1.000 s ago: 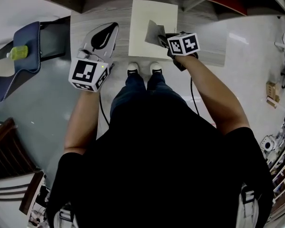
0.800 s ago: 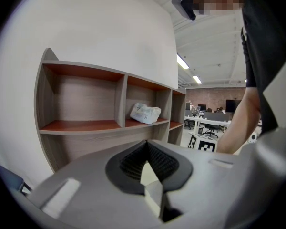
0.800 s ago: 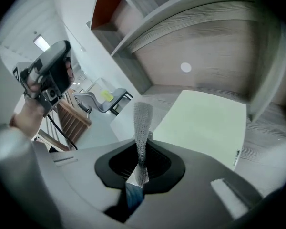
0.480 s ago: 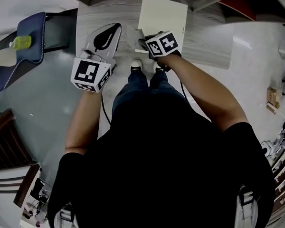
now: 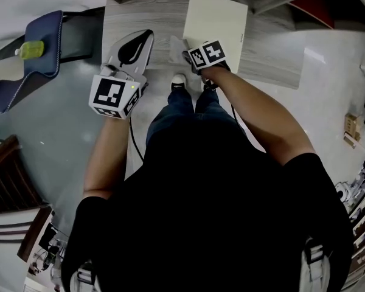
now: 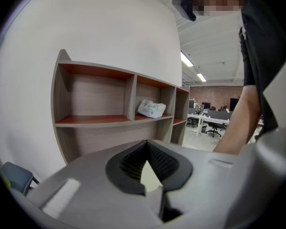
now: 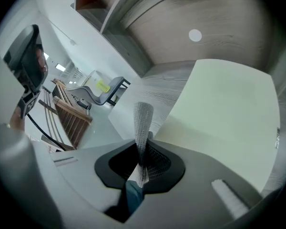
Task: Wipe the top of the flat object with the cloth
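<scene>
Right gripper (image 5: 185,52), jaws clamped on the mesh cloth (image 7: 143,120), has drawn back from mid-panel to the near-left edge of the cream board (image 5: 216,23). One wiping stroke is judged complete. Left gripper (image 5: 145,38) is closed, empty and idle.

No words, numbers or brand names can be read anywhere here. Any print is too small or blurry to tell.

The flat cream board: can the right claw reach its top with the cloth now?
Probably yes. The right claw, shut on the cloth, hangs by the near left corner of the board, and nothing shows lying on its top.
</scene>
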Demonstrator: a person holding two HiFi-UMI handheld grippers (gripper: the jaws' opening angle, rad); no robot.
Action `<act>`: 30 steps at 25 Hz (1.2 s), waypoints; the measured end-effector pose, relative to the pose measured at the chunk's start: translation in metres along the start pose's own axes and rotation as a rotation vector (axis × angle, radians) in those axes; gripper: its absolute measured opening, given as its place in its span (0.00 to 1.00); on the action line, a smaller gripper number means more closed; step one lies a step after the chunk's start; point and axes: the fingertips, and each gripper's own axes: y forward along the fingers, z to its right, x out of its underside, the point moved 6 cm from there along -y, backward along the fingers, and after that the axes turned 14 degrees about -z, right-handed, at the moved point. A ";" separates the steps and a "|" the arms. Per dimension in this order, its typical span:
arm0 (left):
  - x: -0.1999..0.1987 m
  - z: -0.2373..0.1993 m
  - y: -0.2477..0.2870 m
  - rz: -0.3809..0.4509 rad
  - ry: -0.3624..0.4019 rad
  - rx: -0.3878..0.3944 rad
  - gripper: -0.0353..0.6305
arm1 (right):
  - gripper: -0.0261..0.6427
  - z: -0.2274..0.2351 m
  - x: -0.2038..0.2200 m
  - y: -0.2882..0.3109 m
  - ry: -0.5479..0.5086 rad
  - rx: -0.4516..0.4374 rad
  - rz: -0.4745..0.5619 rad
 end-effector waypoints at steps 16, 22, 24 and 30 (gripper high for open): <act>-0.006 -0.001 0.008 0.008 0.014 0.021 0.05 | 0.07 0.047 0.028 0.000 0.072 0.091 -0.041; -0.009 0.001 0.014 0.015 0.015 0.028 0.05 | 0.07 0.064 0.045 -0.016 0.092 0.126 -0.046; -0.011 0.002 0.016 0.018 0.021 0.033 0.05 | 0.07 0.072 0.053 -0.022 0.109 0.135 -0.046; -0.015 0.006 0.019 0.018 0.036 0.047 0.05 | 0.07 0.091 0.073 -0.037 0.133 0.178 -0.054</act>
